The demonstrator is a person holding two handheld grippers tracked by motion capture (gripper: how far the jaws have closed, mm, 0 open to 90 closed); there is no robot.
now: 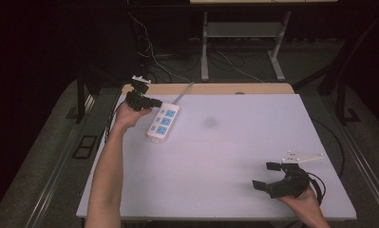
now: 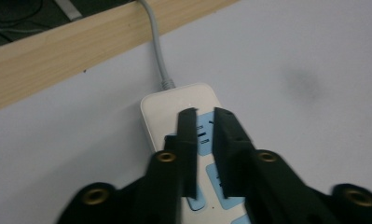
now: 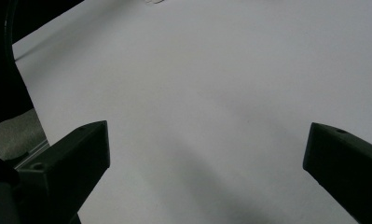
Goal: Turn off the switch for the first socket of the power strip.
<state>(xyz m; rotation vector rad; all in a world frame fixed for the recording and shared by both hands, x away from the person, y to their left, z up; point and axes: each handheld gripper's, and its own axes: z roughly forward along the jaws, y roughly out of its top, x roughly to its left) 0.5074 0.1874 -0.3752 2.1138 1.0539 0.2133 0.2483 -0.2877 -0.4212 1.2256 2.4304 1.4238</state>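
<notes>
A white power strip with blue sockets lies at the table's far left, its grey cable running off over the back edge. My left gripper hovers over the strip's cable end. In the left gripper view its jaws stand almost together, a narrow slit between them and nothing in it, just above the power strip near its switch. My right gripper rests near the front right corner with its jaws wide apart. In the right gripper view the gripper has bare white table between its jaws.
The white table top has a wooden strip along its back edge and a dark smudge near the middle. Behind the table are metal stand legs and loose cables on a dark floor.
</notes>
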